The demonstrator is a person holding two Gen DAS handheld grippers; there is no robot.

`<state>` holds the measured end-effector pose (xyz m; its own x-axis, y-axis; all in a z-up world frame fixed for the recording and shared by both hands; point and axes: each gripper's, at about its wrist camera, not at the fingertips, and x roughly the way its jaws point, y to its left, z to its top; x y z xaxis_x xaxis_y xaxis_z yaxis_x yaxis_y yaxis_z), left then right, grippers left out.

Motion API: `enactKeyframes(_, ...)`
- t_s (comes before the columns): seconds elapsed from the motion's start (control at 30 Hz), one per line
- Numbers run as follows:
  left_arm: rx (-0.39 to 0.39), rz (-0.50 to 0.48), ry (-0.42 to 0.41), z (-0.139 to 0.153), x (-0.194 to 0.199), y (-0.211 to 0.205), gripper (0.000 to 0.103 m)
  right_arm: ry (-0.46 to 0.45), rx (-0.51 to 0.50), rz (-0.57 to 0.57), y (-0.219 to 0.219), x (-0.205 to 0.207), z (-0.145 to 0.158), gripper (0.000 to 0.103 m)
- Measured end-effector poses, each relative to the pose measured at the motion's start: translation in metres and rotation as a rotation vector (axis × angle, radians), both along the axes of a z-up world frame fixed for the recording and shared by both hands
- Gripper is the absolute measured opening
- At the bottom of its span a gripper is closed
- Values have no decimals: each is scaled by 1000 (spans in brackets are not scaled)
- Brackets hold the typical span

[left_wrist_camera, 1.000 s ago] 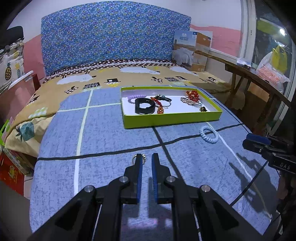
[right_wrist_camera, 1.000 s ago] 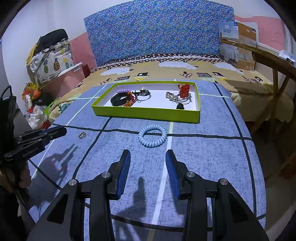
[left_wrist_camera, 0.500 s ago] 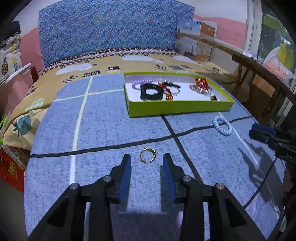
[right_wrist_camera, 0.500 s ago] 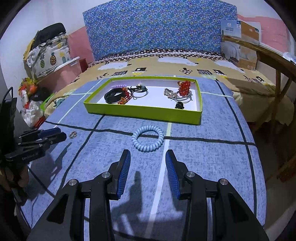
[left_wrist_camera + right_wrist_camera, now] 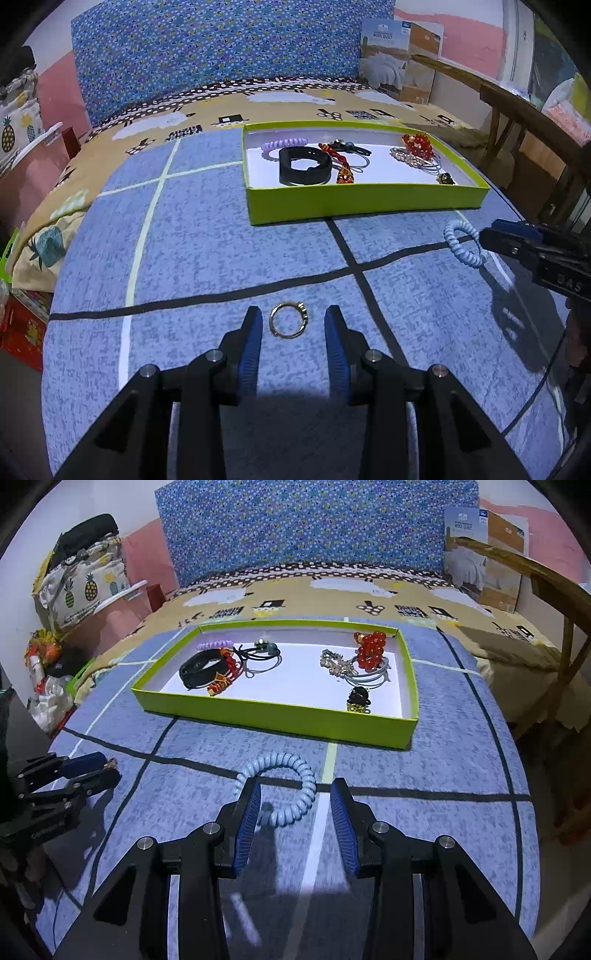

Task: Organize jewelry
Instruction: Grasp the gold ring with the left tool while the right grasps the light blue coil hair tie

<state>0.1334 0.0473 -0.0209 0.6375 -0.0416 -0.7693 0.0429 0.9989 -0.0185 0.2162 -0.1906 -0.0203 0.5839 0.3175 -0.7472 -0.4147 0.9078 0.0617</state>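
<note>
A small gold ring [image 5: 301,308] lies flat on the blue mat [image 5: 207,251]. My left gripper [image 5: 293,314] is low over it. The ring is between the blue pads [image 5: 251,343] without touching them, and the jaws are closing. A light blue coil hair tie [image 5: 280,758] lies in front of the lime green tray [image 5: 280,720]. My right gripper [image 5: 295,788] stands open astride the tie's near side, with no pad pressing on it. The tray holds a black band [image 5: 199,670], red beads [image 5: 369,650] and several other pieces.
The mat covers a bed with a yellow patterned sheet [image 5: 280,107] and a blue headboard [image 5: 221,55]. A wooden rail [image 5: 535,576] and a cardboard box [image 5: 402,62] stand to the right. Bags [image 5: 77,579] pile up at the left, beyond the mat's edge.
The left jaws went from nearly shut to wide, and the gripper came down and forward until the ring lay between its fingers. The right gripper advanced to the coil hair tie, its jaws unchanged.
</note>
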Motion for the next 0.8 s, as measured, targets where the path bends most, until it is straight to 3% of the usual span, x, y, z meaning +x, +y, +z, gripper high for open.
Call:
enactKeyframes(0.13, 0, -2, 0, 0, 3, -2, 24, 26, -22, -7, 3, 12, -7, 40)
enactKeyframes(0.27, 13, -4, -2, 0, 3, -4, 23, 40, -40, -4, 5, 17, -14, 38)
enactKeyframes(0.3, 10, -5, -3, 0, 4, -4, 23, 34, -53, -2, 7, 17, -14, 25)
enactKeyframes(0.37, -1, -8, -6, 1, 3, -3, 23, 30, -61, 0, 7, 16, -14, 11)
enactKeyframes(0.8, -67, -75, -80, 21, -19, -11, 23, -14, -9, 5, 2, -5, 1, 9)
